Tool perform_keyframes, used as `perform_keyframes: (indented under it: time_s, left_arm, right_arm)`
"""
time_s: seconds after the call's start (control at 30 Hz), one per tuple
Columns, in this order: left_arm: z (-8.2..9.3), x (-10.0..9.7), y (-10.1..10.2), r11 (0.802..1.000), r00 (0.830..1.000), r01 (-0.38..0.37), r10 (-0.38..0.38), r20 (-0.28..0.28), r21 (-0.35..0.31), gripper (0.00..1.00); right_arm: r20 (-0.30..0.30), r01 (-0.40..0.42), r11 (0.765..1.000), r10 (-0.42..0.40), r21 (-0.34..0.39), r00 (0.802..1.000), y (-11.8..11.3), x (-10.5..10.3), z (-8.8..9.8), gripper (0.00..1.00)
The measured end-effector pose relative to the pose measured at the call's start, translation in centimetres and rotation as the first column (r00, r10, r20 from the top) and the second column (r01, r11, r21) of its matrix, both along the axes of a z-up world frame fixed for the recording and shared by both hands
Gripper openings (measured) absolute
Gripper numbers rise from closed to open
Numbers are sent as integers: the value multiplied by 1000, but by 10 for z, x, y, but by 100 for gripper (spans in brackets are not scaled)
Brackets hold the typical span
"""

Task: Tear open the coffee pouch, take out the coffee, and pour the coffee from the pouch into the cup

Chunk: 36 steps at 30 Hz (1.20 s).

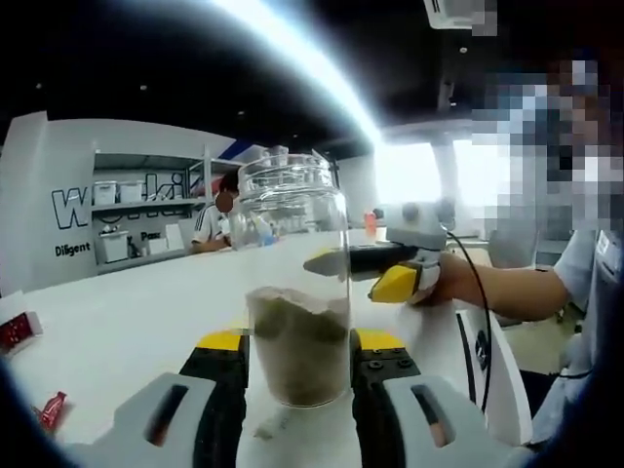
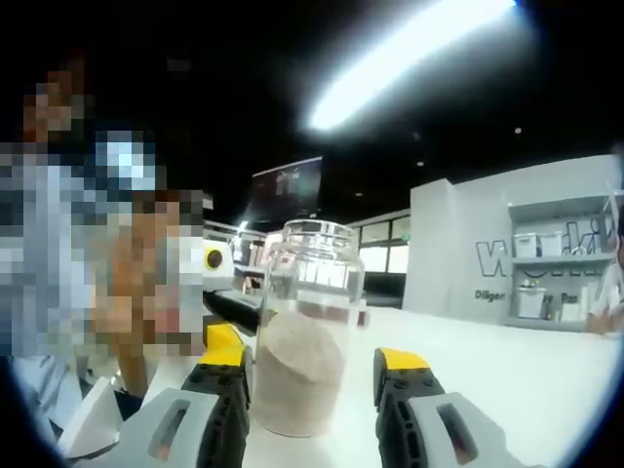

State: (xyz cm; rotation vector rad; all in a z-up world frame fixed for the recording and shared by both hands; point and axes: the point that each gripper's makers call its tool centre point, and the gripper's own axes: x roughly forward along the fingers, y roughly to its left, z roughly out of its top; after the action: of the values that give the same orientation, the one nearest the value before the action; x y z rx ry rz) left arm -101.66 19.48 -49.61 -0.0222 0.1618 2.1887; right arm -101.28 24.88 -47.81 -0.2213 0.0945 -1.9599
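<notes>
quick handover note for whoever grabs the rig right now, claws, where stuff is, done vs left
Left claw: its jaws sit on either side of the clear glass cup with brown coffee powder on the white table; whether they are gripping it is hard to tell.
Right claw: open, the cup closer to its left jaw, a gap on the right.
In the left gripper view, the right claw is beside the cup, held by the person's hand.
Done: powder is in the cup, about a third full.
Left: small red pouch pieces lie at the table edge; I can't tell if any coffee remains.
</notes>
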Motion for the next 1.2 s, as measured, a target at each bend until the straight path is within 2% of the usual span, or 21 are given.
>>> perform_keyframes:
  time_s: [0.17,0.53,1.1,1.2]
  left_arm:
    - [0,0,1,1000,1000,-1,1,2,-3,43]
    - [0,0,5,1000,1000,7,-7,6,-10,43]
    - [0,1,11,1000,1000,13,-13,16,-22,43]
    - [0,1,12,1000,1000,11,-10,24,-23,43]
  right_arm:
    - [-12,-18,1000,18,12,1000,-3,4,-1,50]
    - [-42,-22,993,27,114,999,-13,6,-15,49]
    - [-39,-7,992,12,123,999,-11,2,-17,50]
    - [-46,-3,988,10,153,999,-13,3,-22,51]
